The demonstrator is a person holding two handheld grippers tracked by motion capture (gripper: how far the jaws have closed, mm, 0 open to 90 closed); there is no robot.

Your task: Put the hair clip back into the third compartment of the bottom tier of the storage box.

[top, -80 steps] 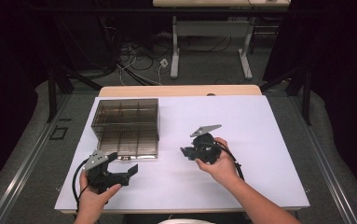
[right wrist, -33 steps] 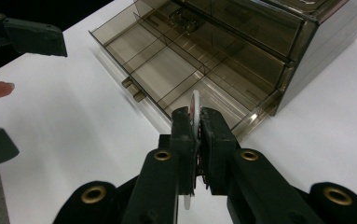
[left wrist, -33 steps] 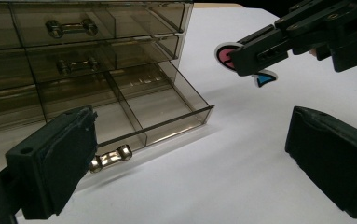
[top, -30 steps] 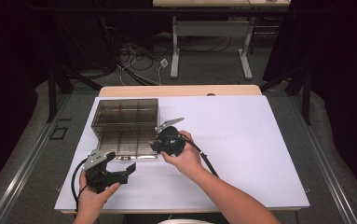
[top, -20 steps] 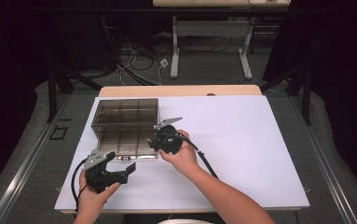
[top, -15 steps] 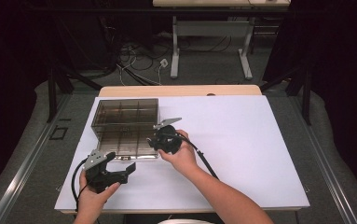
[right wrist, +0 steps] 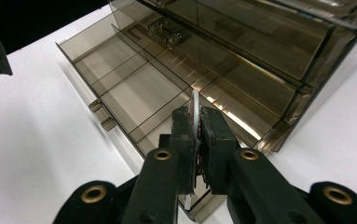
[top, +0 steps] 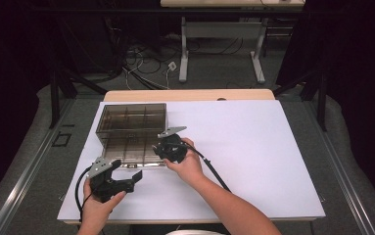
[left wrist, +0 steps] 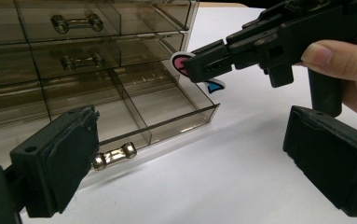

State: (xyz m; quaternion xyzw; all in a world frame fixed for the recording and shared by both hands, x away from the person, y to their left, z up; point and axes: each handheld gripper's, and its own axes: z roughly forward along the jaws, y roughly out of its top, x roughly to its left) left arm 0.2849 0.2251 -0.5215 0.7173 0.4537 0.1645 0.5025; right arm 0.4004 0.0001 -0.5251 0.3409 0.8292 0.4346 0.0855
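Two handheld grippers, both matte black plastic. Left gripper (top: pixel 126 180): grey three-cornered plate on top, black cable looping off at 7 o'clock, broad blocky fingers (left wrist: pixel 55 158) with a small round hole in the near face. Right gripper (top: pixel 161 151): same grey plate, black cable trailing toward 4 o'clock, brass-ringed screw holes along the finger arms. Forearms bare, no sleeves.
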